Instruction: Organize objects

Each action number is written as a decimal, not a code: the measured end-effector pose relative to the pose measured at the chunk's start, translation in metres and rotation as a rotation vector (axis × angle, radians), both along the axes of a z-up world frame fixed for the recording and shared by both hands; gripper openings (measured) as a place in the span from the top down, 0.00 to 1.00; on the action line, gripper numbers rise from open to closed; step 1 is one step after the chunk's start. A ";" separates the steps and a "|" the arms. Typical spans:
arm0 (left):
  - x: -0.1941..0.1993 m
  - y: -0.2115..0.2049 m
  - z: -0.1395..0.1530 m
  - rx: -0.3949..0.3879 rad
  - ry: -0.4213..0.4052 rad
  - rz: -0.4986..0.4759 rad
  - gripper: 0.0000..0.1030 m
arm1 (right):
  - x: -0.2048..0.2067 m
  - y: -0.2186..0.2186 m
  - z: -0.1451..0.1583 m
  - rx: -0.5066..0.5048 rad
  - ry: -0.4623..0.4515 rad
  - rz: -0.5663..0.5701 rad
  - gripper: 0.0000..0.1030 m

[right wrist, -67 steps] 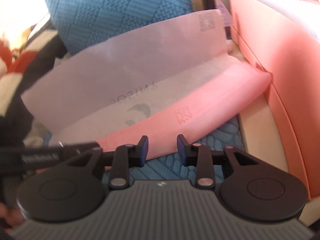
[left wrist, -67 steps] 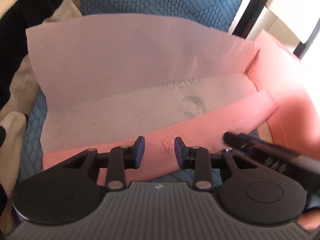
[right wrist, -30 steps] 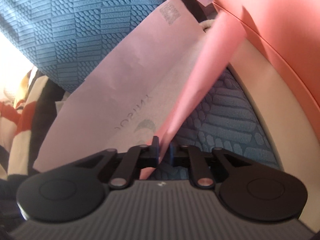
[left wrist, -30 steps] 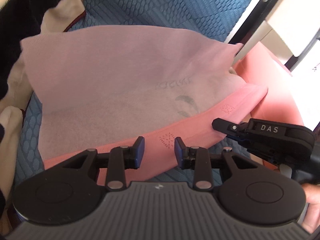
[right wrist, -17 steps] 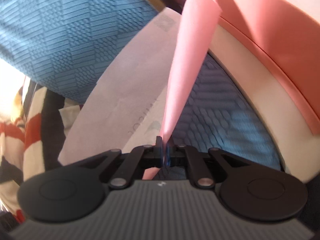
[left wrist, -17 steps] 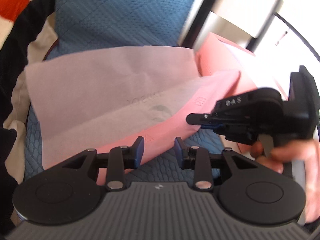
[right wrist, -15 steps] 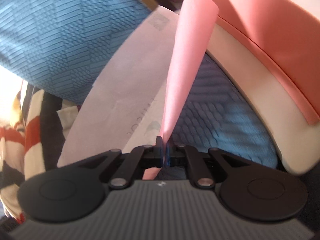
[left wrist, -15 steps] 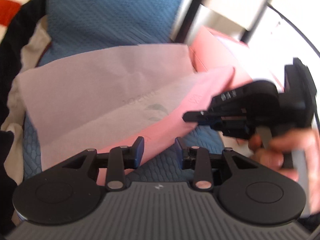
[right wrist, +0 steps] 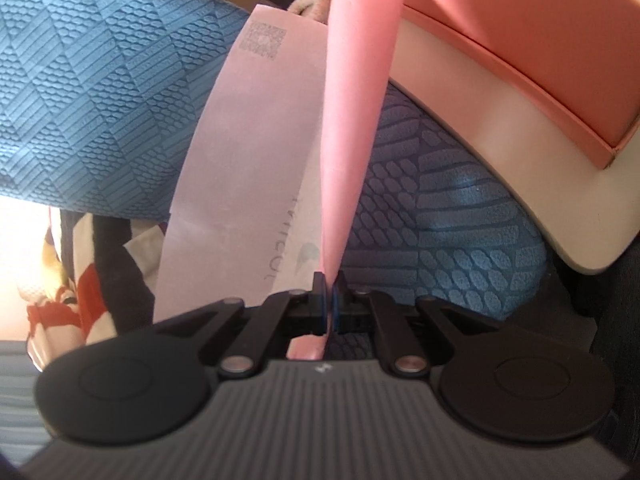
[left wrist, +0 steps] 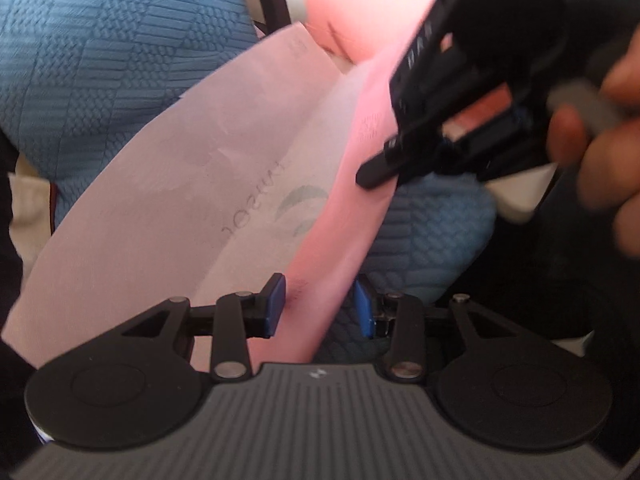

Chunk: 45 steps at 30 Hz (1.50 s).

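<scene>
Right hand-held gripper (right wrist: 328, 300), jaws clamped on the pink folded fabric pouch (right wrist: 352, 120), has lifted it off the blue textured cushion (right wrist: 100, 100). Left hand-held gripper (left wrist: 320, 304) is opening, pads clear of the pouch between them; transfer is complete.

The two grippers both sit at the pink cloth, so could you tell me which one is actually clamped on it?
The right gripper: its jaws are pinched shut on the pink cloth. The left gripper only straddles the cloth, jaws opening, pads not pressing.
</scene>
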<state>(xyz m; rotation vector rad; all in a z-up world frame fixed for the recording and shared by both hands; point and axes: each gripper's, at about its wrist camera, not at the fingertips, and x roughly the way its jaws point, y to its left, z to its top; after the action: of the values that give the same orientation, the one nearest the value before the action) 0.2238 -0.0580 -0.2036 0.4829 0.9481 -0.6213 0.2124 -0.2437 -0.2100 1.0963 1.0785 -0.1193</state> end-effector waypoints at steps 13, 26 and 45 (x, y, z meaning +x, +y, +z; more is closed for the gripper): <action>0.061 0.032 -0.009 -0.176 0.270 0.048 0.81 | 0.001 -0.012 -0.006 0.040 -0.001 -0.004 0.88; 0.121 0.076 -0.035 -0.458 0.631 0.281 0.83 | 0.025 0.020 0.034 -0.296 -0.245 0.251 0.74; 0.147 0.086 -0.056 -0.495 0.787 0.357 0.85 | 0.049 0.045 -0.001 -0.462 -0.304 0.391 0.77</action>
<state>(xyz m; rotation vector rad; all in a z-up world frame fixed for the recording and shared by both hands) 0.3707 0.0281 -0.2592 -0.4104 1.5163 -0.6967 0.2610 -0.1985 -0.2109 0.4590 0.9106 0.1042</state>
